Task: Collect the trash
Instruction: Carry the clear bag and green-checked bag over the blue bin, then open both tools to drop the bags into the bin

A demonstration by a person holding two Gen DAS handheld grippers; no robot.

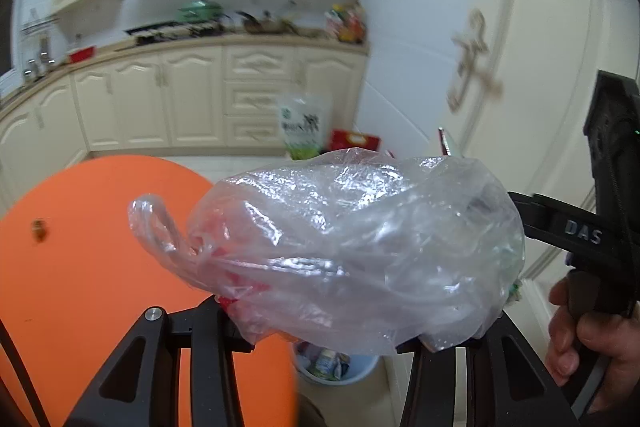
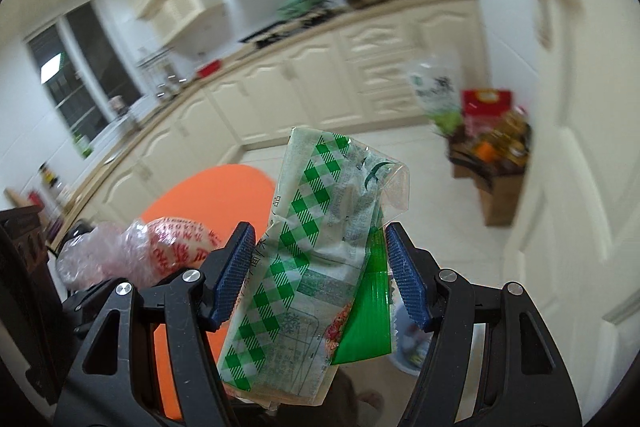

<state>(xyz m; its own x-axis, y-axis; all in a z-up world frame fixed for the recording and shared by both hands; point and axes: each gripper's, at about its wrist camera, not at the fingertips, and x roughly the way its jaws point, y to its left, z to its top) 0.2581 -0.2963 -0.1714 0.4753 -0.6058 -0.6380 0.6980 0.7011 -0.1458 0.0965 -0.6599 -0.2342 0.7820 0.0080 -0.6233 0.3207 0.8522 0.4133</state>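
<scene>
My left gripper (image 1: 324, 323) is shut on a crumpled clear plastic bag (image 1: 352, 247) with red print, which hides both fingertips. The same bag (image 2: 132, 255) shows at the lower left of the right wrist view. My right gripper (image 2: 320, 271) is shut on a clear wrapper (image 2: 304, 267) with green checks and a green strip, its blue pads (image 2: 234, 267) pressing on both sides. A pale blue bin (image 1: 360, 371) with trash inside stands on the floor below both grippers; its rim (image 2: 404, 359) is half hidden by the wrapper. A hand (image 1: 580, 331) grips the right gripper's handle at the right edge.
A round orange table (image 1: 80, 247) lies to the left, with a small brown scrap (image 1: 39, 230) on it. Cream kitchen cabinets (image 1: 192, 95) run along the back. A green-and-white sack (image 1: 304, 131), red boxes and a cardboard box of bottles (image 2: 492, 155) stand by the white door (image 1: 520, 67).
</scene>
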